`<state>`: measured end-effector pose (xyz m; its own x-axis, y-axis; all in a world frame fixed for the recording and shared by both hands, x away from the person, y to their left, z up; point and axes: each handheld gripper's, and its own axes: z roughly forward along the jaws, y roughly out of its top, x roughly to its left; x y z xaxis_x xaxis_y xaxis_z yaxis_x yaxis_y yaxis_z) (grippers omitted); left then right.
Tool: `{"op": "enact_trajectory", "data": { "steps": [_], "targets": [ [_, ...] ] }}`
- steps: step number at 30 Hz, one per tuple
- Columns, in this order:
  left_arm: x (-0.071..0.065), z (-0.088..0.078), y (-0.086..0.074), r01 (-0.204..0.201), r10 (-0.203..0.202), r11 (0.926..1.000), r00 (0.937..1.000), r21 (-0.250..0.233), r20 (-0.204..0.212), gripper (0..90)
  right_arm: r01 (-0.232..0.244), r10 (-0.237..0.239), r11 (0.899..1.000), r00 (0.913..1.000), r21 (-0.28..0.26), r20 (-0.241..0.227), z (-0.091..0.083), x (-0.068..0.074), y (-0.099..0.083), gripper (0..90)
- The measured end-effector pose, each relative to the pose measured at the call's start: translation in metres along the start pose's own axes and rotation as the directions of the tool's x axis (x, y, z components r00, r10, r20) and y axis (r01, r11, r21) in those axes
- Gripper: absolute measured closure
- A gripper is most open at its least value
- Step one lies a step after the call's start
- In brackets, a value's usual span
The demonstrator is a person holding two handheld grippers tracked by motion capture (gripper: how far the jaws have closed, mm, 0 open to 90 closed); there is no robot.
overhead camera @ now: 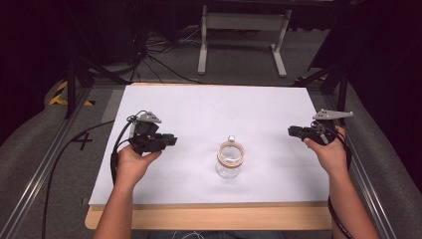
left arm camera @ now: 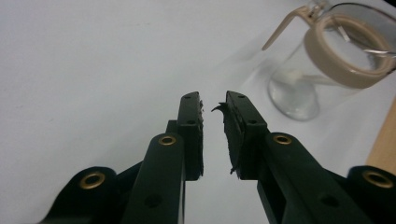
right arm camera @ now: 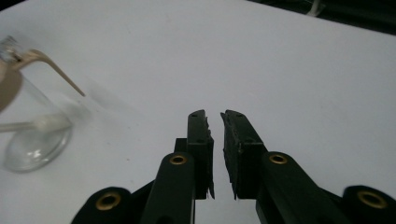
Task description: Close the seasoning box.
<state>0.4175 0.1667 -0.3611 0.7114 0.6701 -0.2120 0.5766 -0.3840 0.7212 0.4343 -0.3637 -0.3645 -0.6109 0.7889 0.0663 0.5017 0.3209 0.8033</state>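
Observation:
A clear glass jar [overhead camera: 230,159] with a beige seal ring and a wire clasp stands upright near the middle of the white board [overhead camera: 209,107]. My left gripper [overhead camera: 173,139] is held to the jar's left, pointing toward it and well apart from it. Its jaws stand a little apart with nothing between them [left arm camera: 213,100], and the jar [left arm camera: 322,70] lies ahead to the upper right. My right gripper [overhead camera: 291,131] is out at the board's right side, aimed left. Its jaws show a narrow empty gap [right arm camera: 214,115], with the jar [right arm camera: 32,135] far off at the left edge.
The board lies on a wooden tabletop whose front edge [overhead camera: 214,216] runs along the near side. Metal rails [overhead camera: 47,159] flank both sides. A white stand [overhead camera: 244,30] and loose cables [overhead camera: 159,55] are on the floor beyond the far edge.

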Motion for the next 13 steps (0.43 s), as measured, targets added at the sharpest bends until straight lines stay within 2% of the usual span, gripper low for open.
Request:
{"op": "enact_trajectory", "data": {
  "steps": [2,4,5,6,10,13],
  "targets": [
    [0.004,0.004,-0.003,0.019,-0.019,0.9998,0.9998,-0.001,-0.003,76.6,-0.023,0.022,0.999,0.9996,0.025,0.02,0.007,-0.008,-0.008,80.5],
    [0.009,0.007,-0.005,0.011,-0.011,0.9999,0.9999,0.011,-0.007,76.6,-0.033,0.032,0.998,0.9991,0.044,0.027,0.012,-0.012,-0.013,80.5],
    [0.01,0.009,-0.007,0.03,-0.03,0.9995,0.9995,0.011,-0.008,76.6,-0.04,0.039,0.998,0.9987,0.055,0.032,0.015,-0.014,-0.016,80.5],
    [0.011,0.011,-0.008,0.032,-0.032,0.9995,0.9994,0.006,-0.011,76.6,-0.041,0.038,0.997,0.9985,0.066,0.04,0.018,-0.016,-0.019,80.5],
    [0.015,0.016,-0.011,0.038,-0.038,0.9991,0.9992,0.017,-0.016,75.4,-0.057,0.053,0.994,0.9976,0.093,0.044,0.027,-0.02,-0.026,79.3],
    [0.015,0.017,-0.011,0.038,-0.038,0.9993,0.9991,0.007,-0.018,73.5,-0.056,0.052,0.994,0.9977,0.095,0.043,0.028,-0.02,-0.026,78.4]
  ]
}}
